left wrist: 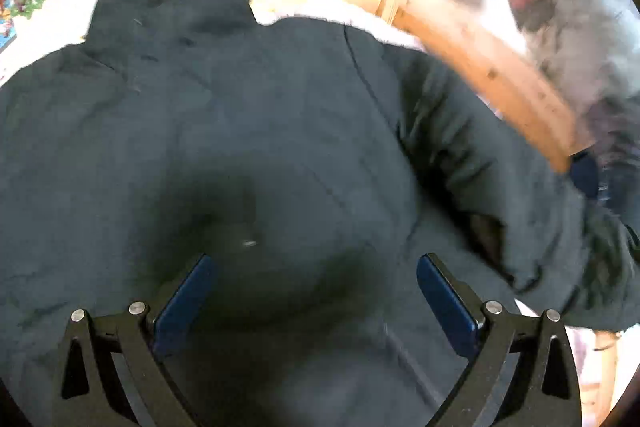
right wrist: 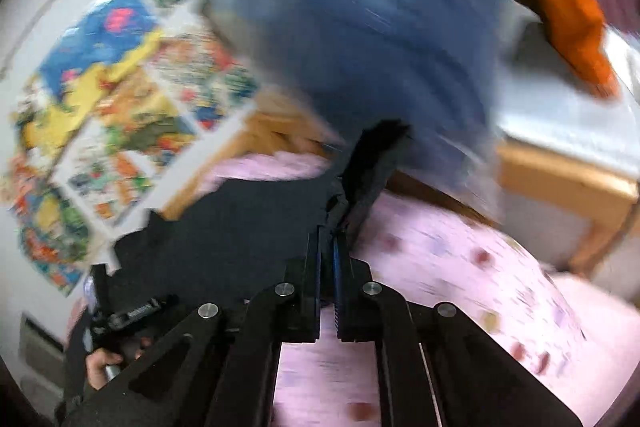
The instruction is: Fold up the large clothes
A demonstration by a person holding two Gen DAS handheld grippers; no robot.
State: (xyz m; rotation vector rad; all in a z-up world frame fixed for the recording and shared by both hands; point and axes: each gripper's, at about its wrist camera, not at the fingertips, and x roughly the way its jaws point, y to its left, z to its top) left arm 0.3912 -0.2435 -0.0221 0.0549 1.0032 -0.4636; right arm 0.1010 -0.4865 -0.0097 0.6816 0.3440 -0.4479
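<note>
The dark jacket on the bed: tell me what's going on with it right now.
A person with a handheld gripper in each hand is folding the dark jacket, which lies spread over a pink spotted bedcover. The right gripper has its jaws shut on a fold of the jacket's fabric, near one edge. The left gripper hovers over the middle of the jacket with its jaws wide open, holding nothing. Both views are blurred by motion, and no finished fold is visible.

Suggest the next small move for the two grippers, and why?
Probably draw the right gripper, shut on an edge of the dark jacket, across the body to make the fold. The left gripper hangs open above the jacket spread on the pink bedding, holding nothing.
</note>
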